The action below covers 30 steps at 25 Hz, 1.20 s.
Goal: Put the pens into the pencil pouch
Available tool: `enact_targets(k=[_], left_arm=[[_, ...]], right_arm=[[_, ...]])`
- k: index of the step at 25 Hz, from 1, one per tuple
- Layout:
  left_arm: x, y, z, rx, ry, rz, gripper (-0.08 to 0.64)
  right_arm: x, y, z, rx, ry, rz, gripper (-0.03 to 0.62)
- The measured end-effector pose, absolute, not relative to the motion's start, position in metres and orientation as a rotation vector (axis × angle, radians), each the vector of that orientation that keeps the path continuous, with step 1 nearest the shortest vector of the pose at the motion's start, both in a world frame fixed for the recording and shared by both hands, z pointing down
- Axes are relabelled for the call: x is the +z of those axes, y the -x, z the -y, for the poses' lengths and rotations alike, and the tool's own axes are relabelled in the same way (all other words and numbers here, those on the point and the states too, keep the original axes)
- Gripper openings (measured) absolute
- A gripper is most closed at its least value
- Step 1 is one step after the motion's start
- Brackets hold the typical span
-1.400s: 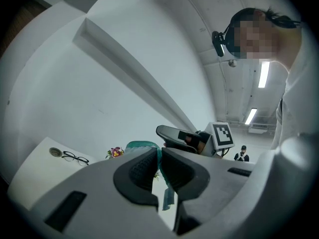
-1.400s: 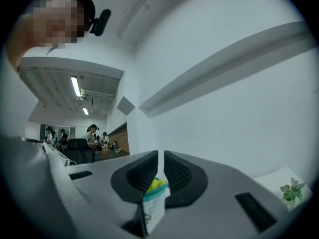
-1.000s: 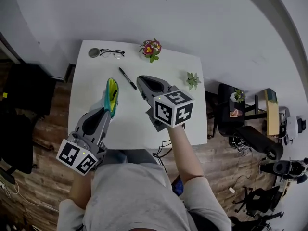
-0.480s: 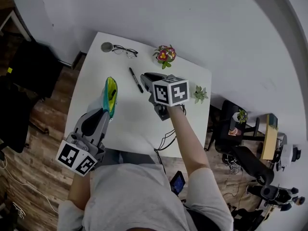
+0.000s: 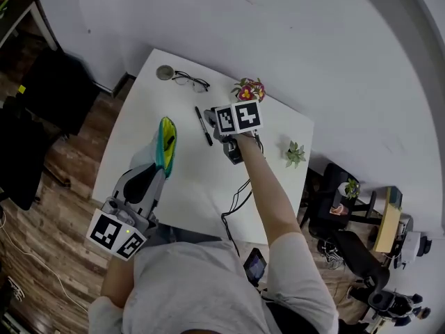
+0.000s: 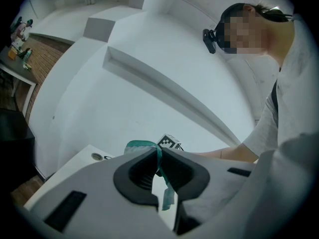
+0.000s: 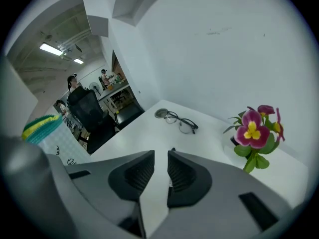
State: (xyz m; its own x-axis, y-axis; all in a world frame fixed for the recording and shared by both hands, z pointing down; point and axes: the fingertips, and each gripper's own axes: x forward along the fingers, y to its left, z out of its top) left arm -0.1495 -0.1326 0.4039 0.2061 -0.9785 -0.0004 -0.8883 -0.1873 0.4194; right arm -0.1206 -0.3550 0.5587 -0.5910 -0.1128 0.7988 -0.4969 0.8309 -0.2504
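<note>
The left gripper (image 6: 159, 156) pinches the pencil pouch (image 5: 165, 145), mouth up. The right gripper (image 7: 160, 156) is open, just beside the pen (image 5: 204, 125) on the table (image 5: 139, 120). It should get both jaws round the pen's middle, then squeeze.

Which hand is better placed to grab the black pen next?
Right, likely. The right tool hangs open over the pen; the left tool is clamped on the pouch.

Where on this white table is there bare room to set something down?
Bare table between the glasses and the pouch, and nearer you between pouch and cable. Crowded around the pen, flower pot and right gripper.
</note>
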Motion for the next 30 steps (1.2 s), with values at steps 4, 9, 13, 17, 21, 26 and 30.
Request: enact_targets(k=[4,9,13,17,21,26,30], left_arm=[[0.411,0.151,0.138,-0.376,-2.130,1.768,0.048],[0.417,0.158,0.144,-0.347,-2.112,1.809,0.048],[0.423,0.164,0.146,-0.303,-2.103,1.851,0.048],[0.425,0.172,0.148,-0.288,-2.089,1.893,0.048],[0.428,0.182,0.151,-0.250,-2.082,1.937,0.048],[0.434,0.192,0.154,-0.236,-2.060,1.963,0.048],[0.437,0.196,0.155,-0.238,-2.054,1.965,0.048]], right_arm=[[0.583,0.129,0.362,0.591,-0.418,2.104,0.092],[0.605,0.141,0.372,0.564,-0.407,2.049,0.092],[0.621,0.145,0.379,0.532,-0.408,2.009,0.092],[0.636,0.148,0.384,0.512,-0.401,1.967,0.092],[0.650,0.154,0.389,0.485,-0.390,1.930,0.092],[0.664,0.162,0.389,0.436,-0.369,1.888,0.092],[0.665,0.162,0.389,0.414,-0.380,1.873,0.076]])
